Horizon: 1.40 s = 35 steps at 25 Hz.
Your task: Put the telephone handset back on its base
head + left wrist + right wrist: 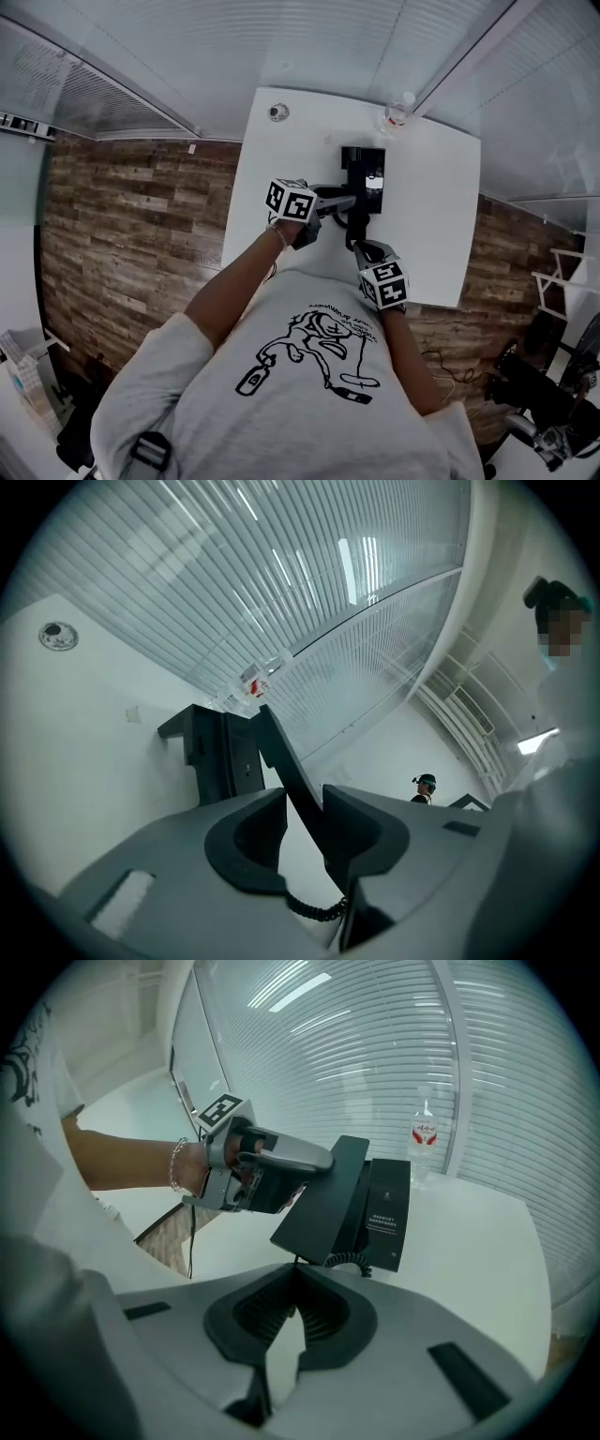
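Observation:
The black telephone base (367,167) stands on the white table (441,225). The black handset (323,1199) leans tilted against the base (386,1206), and its coiled cord (349,1262) hangs below. My left gripper (347,201) reaches in from the left at the handset's upper end. In the left gripper view the handset (281,757) runs between the jaws of the left gripper (302,803), which stand apart with a gap beside it, so it is open. My right gripper (298,1277) is shut and empty, just short of the handset's near end (358,225).
A clear water bottle (397,111) stands at the table's far edge by the blinds, behind the base. A round cap (278,112) sits in the far left corner of the table. A person (427,787) stands far off in the room.

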{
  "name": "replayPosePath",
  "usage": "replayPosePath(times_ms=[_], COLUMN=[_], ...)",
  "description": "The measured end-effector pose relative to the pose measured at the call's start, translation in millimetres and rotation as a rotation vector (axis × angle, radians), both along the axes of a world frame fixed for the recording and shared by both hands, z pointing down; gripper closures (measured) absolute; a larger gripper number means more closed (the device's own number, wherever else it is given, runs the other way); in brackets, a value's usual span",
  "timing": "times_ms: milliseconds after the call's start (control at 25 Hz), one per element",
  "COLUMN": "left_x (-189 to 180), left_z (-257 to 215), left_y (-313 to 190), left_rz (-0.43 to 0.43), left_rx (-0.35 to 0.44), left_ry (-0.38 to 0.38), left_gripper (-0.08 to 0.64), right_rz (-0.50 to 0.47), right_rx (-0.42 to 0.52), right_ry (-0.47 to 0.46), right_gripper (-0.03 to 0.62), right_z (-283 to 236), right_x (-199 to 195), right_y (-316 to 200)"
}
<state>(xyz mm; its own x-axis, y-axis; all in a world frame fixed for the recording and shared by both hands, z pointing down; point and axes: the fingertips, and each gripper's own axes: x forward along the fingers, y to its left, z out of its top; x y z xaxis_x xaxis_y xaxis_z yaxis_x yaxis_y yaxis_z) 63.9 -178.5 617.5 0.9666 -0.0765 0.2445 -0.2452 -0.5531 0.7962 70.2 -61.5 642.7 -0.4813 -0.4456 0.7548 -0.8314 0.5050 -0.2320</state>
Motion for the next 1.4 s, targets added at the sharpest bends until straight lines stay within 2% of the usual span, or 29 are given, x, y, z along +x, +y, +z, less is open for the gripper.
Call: replayPosePath(times_ms=[240, 480, 680, 960, 1400], left_x=[-1, -1, -3, -3, -8], left_z=[20, 29, 38, 40, 43], left_y=[-7, -17, -24, -30, -39], left_rz=[0.015, 0.006, -0.005, -0.009, -0.019], left_rx=[-0.069, -0.149, -0.186, -0.183, -0.106], left_ry=[0.002, 0.04, 0.042, 0.04, -0.125], left_gripper=[0.439, 0.437, 0.434, 0.433, 0.426], right_rz=[0.005, 0.012, 0.016, 0.031, 0.078], right_rx=[-0.031, -0.05, -0.062, -0.085, -0.109], right_ry=[-0.008, -0.021, -0.028, -0.037, -0.049], right_gripper=[0.588, 0.588, 0.588, 0.588, 0.588], right_z=[8, 12, 15, 16, 16], right_x=[-2, -5, -6, -9, -6], right_y=[-5, -14, -22, -26, -35])
